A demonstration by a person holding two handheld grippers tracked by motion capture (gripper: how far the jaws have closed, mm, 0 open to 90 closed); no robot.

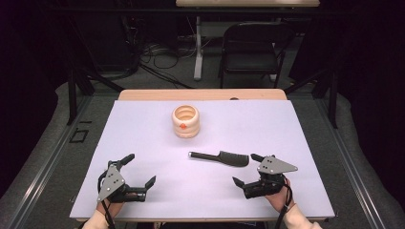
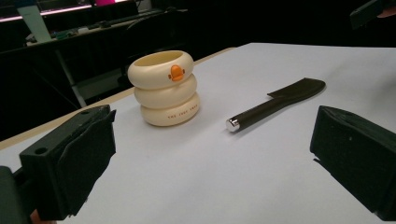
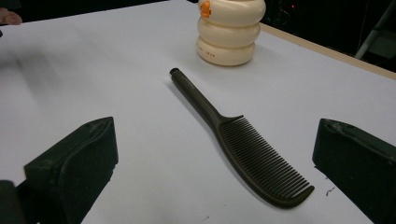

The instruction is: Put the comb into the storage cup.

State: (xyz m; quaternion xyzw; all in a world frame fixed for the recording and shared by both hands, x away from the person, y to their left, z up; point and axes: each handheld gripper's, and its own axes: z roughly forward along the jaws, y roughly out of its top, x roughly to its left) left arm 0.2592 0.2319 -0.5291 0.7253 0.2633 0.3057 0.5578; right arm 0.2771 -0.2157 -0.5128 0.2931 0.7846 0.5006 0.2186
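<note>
Nearest us, our left claw [image 1: 136, 172] and right claw [image 1: 244, 169] rest low at the worktop's [image 1: 143, 119] near edge, each with jaws spread apart and holding nothing. We judge this a ready pose, hands [image 1: 279, 193] behind them with the claws angled inward. The dark comb [image 1: 223, 158] lies flat just beside the right claw, handle pointing left. The cream ringed pot [image 1: 186, 121] stands upright farther back, near the middle, apart from the comb.

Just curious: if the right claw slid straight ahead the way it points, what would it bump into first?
Probably the comb. It lies between the right claw's open jaws, just ahead; the cup stands farther on.
</note>
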